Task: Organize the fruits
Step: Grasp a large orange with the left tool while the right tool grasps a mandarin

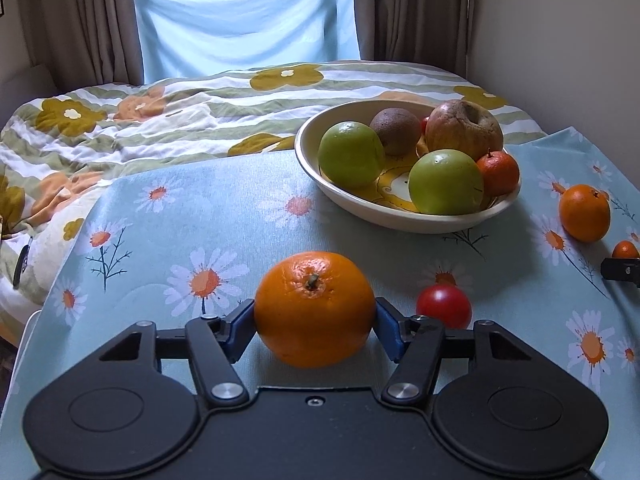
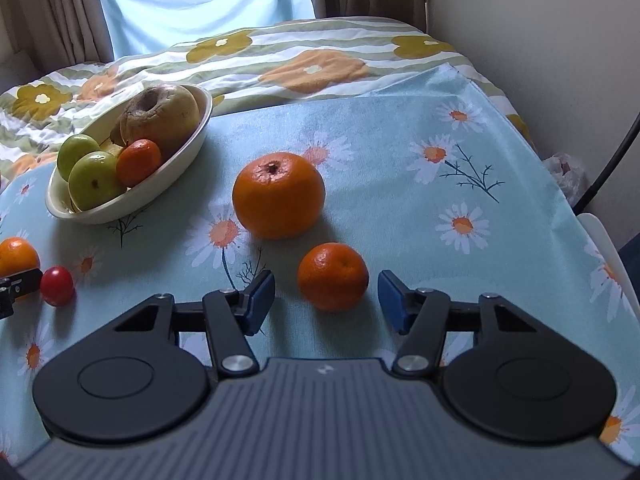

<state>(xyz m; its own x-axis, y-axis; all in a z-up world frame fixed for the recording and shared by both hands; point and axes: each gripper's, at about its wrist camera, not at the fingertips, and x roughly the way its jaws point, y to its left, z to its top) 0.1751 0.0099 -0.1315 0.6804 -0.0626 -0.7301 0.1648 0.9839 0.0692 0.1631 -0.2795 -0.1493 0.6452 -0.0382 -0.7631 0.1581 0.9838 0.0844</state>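
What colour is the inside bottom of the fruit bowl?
Yellow with a white, dark-outlined pattern, on a cream bowl; clearest in the left wrist view.

The cloth point(image 1: 248, 184) over the bench is pale blue, printed with white daisies with orange centres. The cream bowl point(image 1: 360, 204), yellow-patterned inside, holds two green apples point(image 1: 350, 154), a brown kiwi point(image 1: 395, 131) and a mottled red-brown apple point(image 1: 464, 126). The bedspread point(image 1: 120, 120) has green and white stripes with mustard and orange flowers.
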